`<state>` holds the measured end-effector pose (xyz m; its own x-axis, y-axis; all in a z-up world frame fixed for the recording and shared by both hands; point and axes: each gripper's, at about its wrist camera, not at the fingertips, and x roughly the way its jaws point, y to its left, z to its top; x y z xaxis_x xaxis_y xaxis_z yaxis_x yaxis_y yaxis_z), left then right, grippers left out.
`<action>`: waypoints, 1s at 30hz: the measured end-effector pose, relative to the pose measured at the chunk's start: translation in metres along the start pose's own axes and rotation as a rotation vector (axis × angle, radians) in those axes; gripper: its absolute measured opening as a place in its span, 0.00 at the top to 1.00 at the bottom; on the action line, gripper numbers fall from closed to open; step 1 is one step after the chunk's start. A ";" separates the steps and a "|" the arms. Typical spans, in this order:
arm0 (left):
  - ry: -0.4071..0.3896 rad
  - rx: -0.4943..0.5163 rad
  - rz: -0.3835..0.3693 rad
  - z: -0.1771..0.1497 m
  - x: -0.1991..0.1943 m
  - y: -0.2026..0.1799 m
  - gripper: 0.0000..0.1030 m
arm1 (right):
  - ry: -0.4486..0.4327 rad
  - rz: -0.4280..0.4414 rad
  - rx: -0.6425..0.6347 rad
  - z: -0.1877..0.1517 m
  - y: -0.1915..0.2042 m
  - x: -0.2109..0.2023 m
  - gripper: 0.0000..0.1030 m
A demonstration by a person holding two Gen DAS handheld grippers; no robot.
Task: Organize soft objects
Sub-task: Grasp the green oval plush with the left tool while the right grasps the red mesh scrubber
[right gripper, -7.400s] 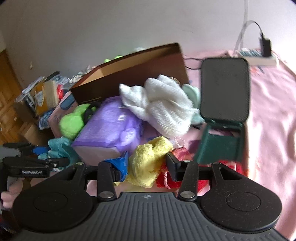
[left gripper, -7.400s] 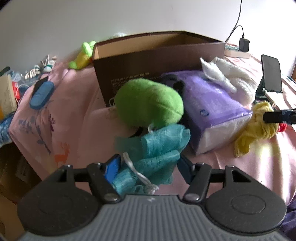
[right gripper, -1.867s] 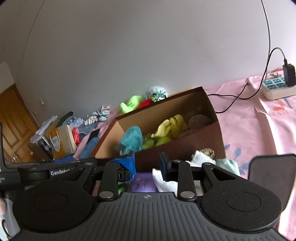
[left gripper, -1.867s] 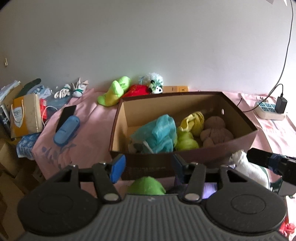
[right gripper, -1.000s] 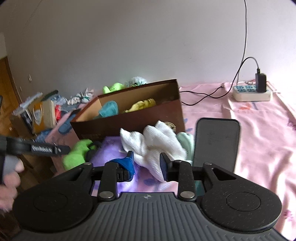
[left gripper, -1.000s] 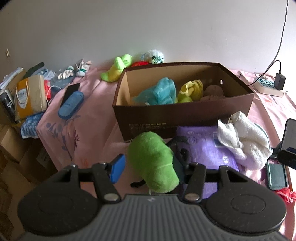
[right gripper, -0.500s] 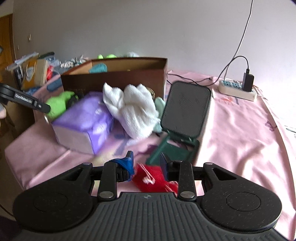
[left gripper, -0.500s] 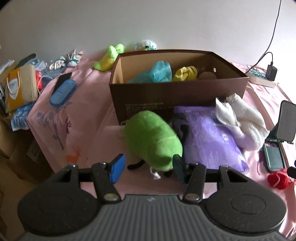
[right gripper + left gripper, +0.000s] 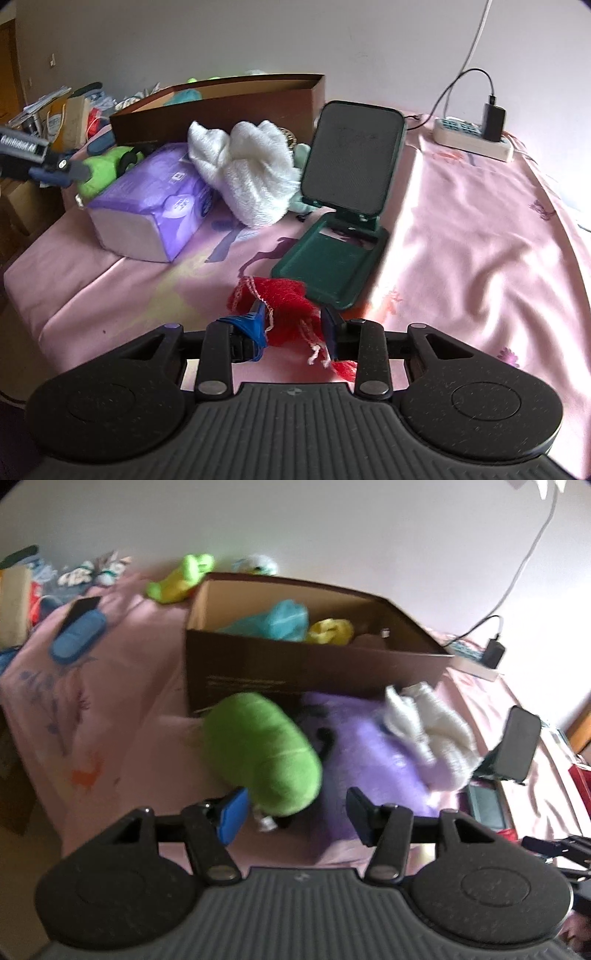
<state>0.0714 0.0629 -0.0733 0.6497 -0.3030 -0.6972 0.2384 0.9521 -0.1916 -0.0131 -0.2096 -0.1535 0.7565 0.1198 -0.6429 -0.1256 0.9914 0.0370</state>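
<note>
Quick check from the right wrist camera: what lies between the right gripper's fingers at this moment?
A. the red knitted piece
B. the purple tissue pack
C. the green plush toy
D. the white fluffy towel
A. The red knitted piece lies on the pink bedspread between the fingers of the right gripper, whose jaws are opening; the white fluffy towel, purple tissue pack and green plush toy sit farther back.

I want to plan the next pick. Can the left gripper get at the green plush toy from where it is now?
Probably yes. The green plush toy lies on the pink sheet right ahead of the left gripper, its near end almost between the opening jaws. Nothing covers it; only the purple pack crowds one side.
</note>
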 end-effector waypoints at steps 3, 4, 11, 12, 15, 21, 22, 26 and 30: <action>-0.002 0.020 0.021 0.006 0.006 -0.006 0.44 | 0.023 0.054 -0.008 0.001 0.006 0.005 0.84; -0.005 0.011 0.018 0.009 0.009 -0.005 0.44 | 0.037 0.065 -0.016 0.000 0.009 0.008 0.83; 0.024 -0.024 0.051 0.020 0.025 0.002 0.44 | 0.015 0.064 -0.095 -0.002 0.034 0.014 0.81; 0.030 -0.030 0.061 0.021 0.027 0.004 0.44 | 0.005 0.064 -0.103 -0.001 0.037 0.014 0.81; 0.027 -0.046 0.088 0.023 0.027 0.010 0.44 | 0.001 0.069 -0.125 0.001 0.043 0.017 0.81; 0.046 -0.011 0.097 0.028 0.039 0.007 0.37 | -0.016 0.047 -0.162 0.003 0.054 0.027 0.80; 0.048 -0.014 0.093 0.030 0.041 0.007 0.37 | -0.020 0.041 -0.156 0.003 0.055 0.027 0.80; 0.075 -0.039 0.100 0.031 0.053 0.011 0.33 | -0.032 0.013 -0.136 0.002 0.057 0.032 0.80; 0.068 -0.060 0.086 0.027 0.051 0.017 0.33 | -0.031 0.020 -0.118 0.004 0.055 0.033 0.81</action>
<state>0.1280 0.0624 -0.0936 0.6151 -0.2182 -0.7577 0.1385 0.9759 -0.1687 0.0077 -0.1514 -0.1698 0.7724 0.1427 -0.6189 -0.2138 0.9760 -0.0418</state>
